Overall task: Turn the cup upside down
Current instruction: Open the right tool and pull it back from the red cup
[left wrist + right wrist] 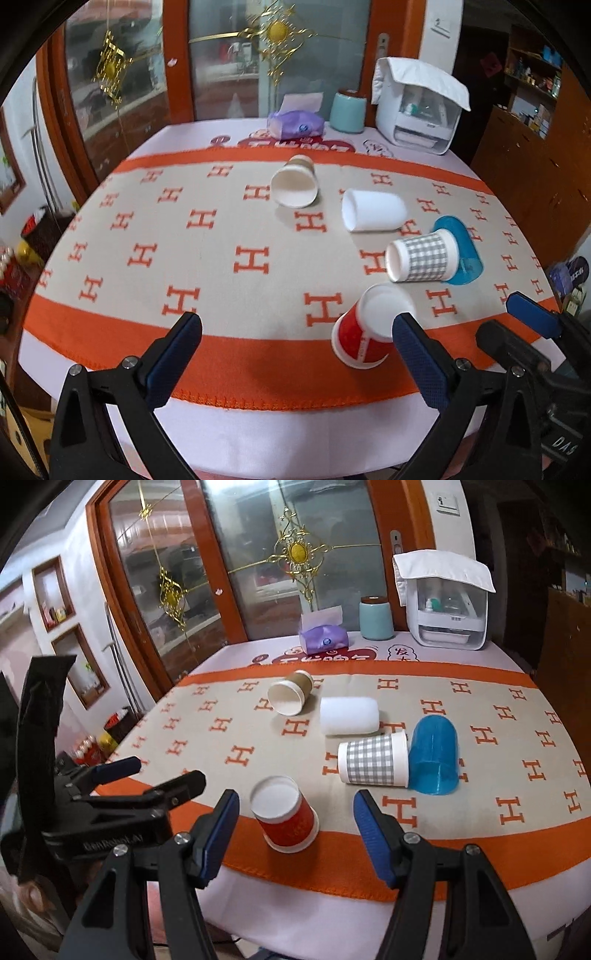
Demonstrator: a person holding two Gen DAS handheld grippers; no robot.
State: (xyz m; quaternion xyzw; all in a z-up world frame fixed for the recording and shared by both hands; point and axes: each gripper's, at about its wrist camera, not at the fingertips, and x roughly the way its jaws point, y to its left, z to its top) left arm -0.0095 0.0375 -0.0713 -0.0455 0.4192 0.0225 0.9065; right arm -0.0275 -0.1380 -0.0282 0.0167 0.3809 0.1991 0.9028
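Observation:
A red paper cup [286, 816] stands upside down, white base up, near the front orange band; it also shows in the left wrist view [364, 332]. A grey checked cup [373, 760], a blue plastic cup [434, 760], a white cup [349, 716] and a brown paper cup [290, 698] lie on their sides behind it. My right gripper [295, 812] is open, its jaws either side of the red cup without touching it. My left gripper [295, 332] is open and empty, left of the red cup.
A patterned cloth covers the table [480, 897]. At the back stand a purple tissue pack [323, 638], a teal canister [376, 618] and a white appliance [447, 609]. Glass doors rise behind. The right gripper shows at the right edge of the left wrist view [528, 325].

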